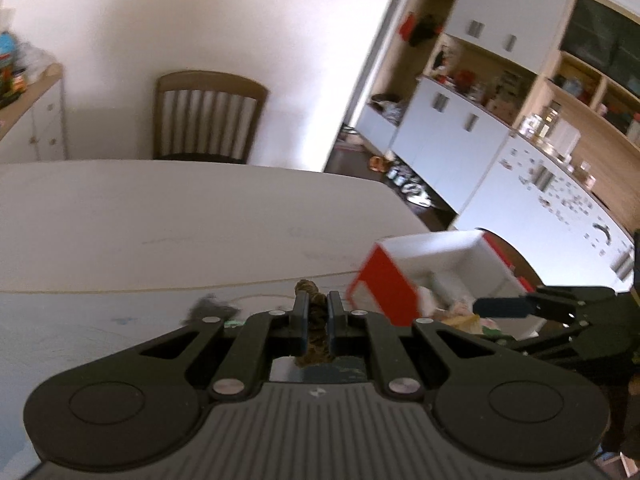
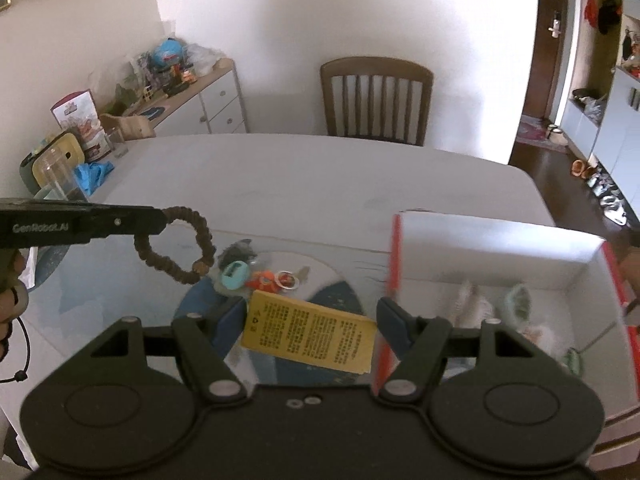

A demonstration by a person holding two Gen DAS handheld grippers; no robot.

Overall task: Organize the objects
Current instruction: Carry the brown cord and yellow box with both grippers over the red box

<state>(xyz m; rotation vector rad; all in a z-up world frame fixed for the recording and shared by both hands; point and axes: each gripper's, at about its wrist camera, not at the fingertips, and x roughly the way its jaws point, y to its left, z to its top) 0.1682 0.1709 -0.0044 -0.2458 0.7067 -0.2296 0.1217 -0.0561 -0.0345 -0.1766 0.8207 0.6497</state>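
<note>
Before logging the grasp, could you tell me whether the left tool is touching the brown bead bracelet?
Touching: the right wrist view shows the left tool pinching the brown bead bracelet, which hangs from its tip.

1. The left wrist view looks forward and down along its own fingers, close over the white table [image 1: 160, 208], facing the far chair [image 1: 208, 116] and right-hand cupboards [image 1: 452, 128];
2. The right wrist view sits further right, likewise tilted down, facing the same chair [image 2: 376, 100];
3. Both share the table, the chair and the red-and-white box [image 1: 432, 276].

A wooden slat-back chair [image 2: 376, 98] stands against the pale wall [image 2: 280, 20] beyond the white surface [image 2: 320, 176]. At left, a cluttered white sideboard [image 2: 208, 108]; at right, dark wood floor [image 2: 560, 172] and white cabinets [image 1: 452, 128]
</note>
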